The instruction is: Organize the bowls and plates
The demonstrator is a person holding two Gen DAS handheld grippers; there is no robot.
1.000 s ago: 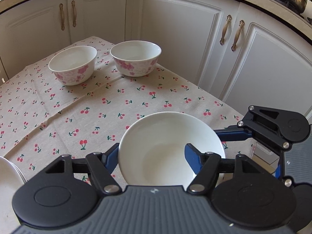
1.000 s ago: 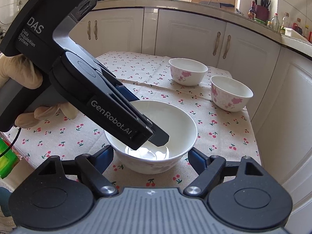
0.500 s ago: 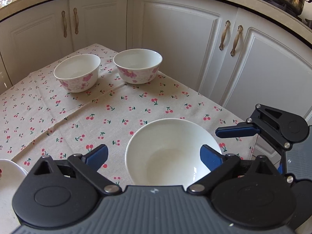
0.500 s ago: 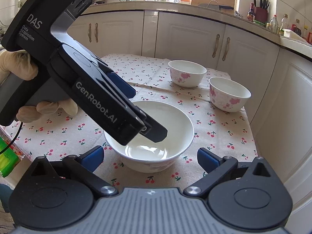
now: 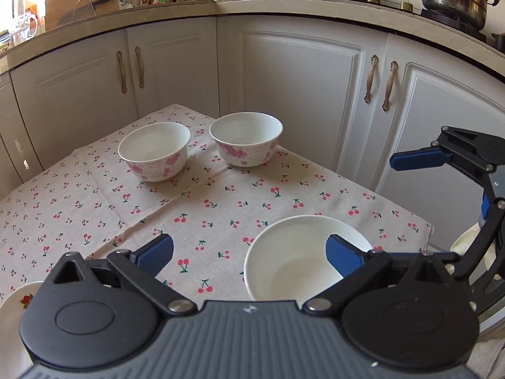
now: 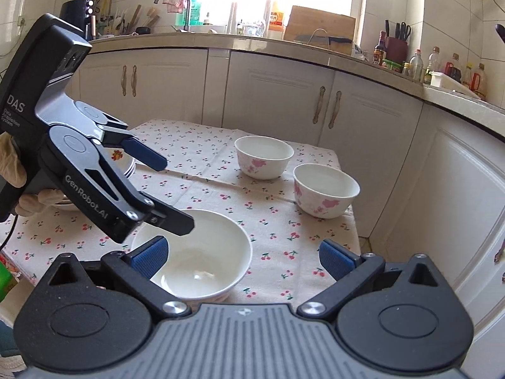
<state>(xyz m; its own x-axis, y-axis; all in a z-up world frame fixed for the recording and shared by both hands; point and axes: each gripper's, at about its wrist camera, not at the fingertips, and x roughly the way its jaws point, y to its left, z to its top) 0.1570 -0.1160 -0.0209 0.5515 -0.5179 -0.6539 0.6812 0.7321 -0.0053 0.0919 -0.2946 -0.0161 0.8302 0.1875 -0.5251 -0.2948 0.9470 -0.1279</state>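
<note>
Bowls, left wrist view: we see a plain white bowl [image 5: 303, 259] standing free on the cherry-print cloth [image 5: 94, 208] of the bench, near its front corner, and two pink-flowered bowls, one on the left [image 5: 154, 151] and one on the right [image 5: 246, 139], side by side at the far end, well apart from it.
Plate, left wrist view: a plate [image 5: 12, 309] with a red motif shows only as a sliver at the lower left edge.
Left gripper, left wrist view: our left gripper [image 5: 249, 252] is spread wide and holds nothing; its right finger overlaps the white bowl's rim in the picture, and we cannot tell whether it touches.
Right gripper, left wrist view: the right gripper [image 5: 442, 189] hangs off the bench's right edge, with nothing between its fingers.
Bowls, right wrist view: the white bowl [image 6: 202, 259] sits upright on the cloth, with the nearer flowered bowl [image 6: 326, 191] and the farther one [image 6: 264, 157] beyond it.
Grippers, right wrist view: our right gripper [image 6: 243, 257] is fully spread and empty; the left gripper [image 6: 157, 189] hovers over the white bowl's rim, its jaws apart.
Plates, right wrist view: a stack of plates [image 6: 124, 162] is mostly hidden behind the left gripper.
Progress: we judge the white bowl as set down; the three bowls are not nested, so gathering remains.
Obstacles: the bench corner and cabinet doors [image 6: 274, 101] are close; the left gripper crowds the white bowl.
</note>
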